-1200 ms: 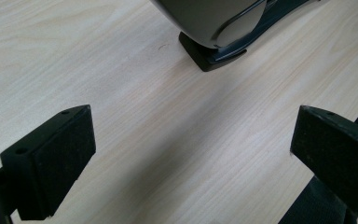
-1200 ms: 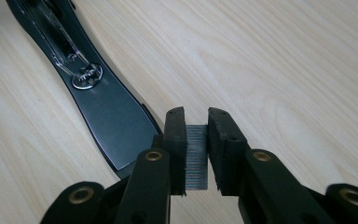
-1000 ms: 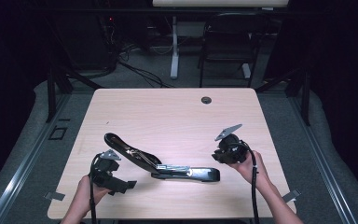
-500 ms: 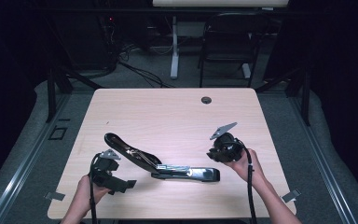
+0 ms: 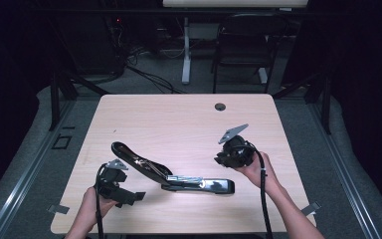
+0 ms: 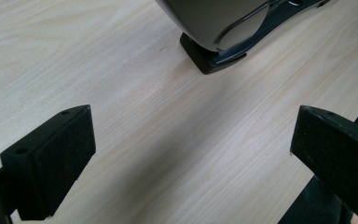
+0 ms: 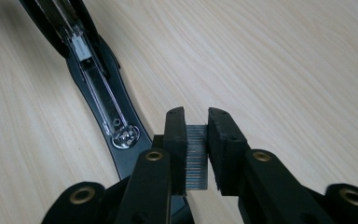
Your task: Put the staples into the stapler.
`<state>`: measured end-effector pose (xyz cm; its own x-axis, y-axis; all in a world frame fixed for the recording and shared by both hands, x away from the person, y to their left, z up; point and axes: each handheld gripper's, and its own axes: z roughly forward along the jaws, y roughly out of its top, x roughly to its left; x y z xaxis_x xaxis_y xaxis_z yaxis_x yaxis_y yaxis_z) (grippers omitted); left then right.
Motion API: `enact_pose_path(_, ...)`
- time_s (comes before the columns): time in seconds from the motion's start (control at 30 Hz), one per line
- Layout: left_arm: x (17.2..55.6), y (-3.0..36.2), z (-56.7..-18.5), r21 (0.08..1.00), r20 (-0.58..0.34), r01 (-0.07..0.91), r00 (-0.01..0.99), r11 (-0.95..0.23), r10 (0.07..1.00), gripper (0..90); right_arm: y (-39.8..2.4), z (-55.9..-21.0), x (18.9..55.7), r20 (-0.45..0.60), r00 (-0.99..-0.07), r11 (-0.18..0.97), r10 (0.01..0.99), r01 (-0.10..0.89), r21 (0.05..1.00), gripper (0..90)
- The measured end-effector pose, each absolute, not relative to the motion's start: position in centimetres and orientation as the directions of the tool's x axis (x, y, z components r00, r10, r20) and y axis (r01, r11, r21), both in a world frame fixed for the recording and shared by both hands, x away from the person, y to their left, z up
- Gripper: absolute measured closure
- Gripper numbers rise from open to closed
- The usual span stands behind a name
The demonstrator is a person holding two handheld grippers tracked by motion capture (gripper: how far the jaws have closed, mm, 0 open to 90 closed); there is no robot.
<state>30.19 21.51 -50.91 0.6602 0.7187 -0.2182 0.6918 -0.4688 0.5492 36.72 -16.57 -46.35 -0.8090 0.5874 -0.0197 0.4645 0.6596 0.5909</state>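
The stapler (image 5: 179, 174) lies opened on the counter (image 5: 179, 124) — its magazine channel (image 7: 98, 88) looks bare. The right claw (image 7: 196, 135) pinches a staple strip (image 7: 196, 158); the left claw (image 6: 186, 154) gapes wide — holding nothing.

Dim room; grey floor (image 5: 169, 82); black chair (image 5: 241, 45) behind pale wooden table (image 5: 179, 124).

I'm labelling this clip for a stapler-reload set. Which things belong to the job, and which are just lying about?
In the job:
stapler, swung open
strip of staples, clamped in the right gripper
left gripper, open beside the stapler

Lying about:
grommet in the table
chair behind
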Motion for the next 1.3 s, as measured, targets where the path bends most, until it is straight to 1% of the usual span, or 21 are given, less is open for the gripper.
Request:
enact_pose_path(0.2,30.2,21.5,-50.9,0.549,-0.218,0.691,0.662,-0.470,0.717,0.0,-14.9,-45.8,37.0,-0.020,-0.835,0.670,0.551,0.427,0.607,78.2)
enact_pose_path(0.3,30.2,21.6,-50.9,0.565,-0.236,0.691,0.658,-0.450,0.715,0.0,-14.2,-45.6,37.2,-0.010,-0.847,0.669,0.531,0.412,0.619,78.2)
enact_pose_path(0.4,30.3,21.8,-50.8,0.567,-0.234,0.689,0.660,-0.452,0.714,0.0,-13.7,-45.4,37.5,0.003,-0.860,0.674,0.509,0.401,0.620,78.2)
enact_pose_path(0.67,30.3,21.6,-50.8,0.578,-0.251,0.685,0.666,-0.443,0.703,0.0,-12.1,-45.7,37.6,0.030,-0.917,0.699,0.397,0.323,0.638,78.3)
enact_pose_path(0.77,30.3,21.5,-50.8,0.576,-0.251,0.683,0.670,-0.449,0.698,0.0,-11.5,-46.0,37.5,0.023,-0.926,0.721,0.376,0.308,0.621,78.2)
enact_pose_path(1.0,30.3,21.7,-50.8,0.570,-0.251,0.685,0.671,-0.453,0.698,0.0,-10.6,-46.9,37.4,0.047,-0.941,0.735,0.334,0.291,0.613,78.2)
enact_pose_path(1.13,30.3,21.6,-50.9,0.570,-0.256,0.688,0.669,-0.450,0.698,0.0,-10.1,-47.5,37.5,0.052,-0.955,0.756,0.292,0.264,0.599,78.2)
enact_pose_path(1.3,30.3,21.5,-50.9,0.568,-0.252,0.686,0.672,-0.456,0.697,0.0,-9.5,-48.3,37.6,0.066,-0.960,0.772,0.274,0.260,0.580,78.2)
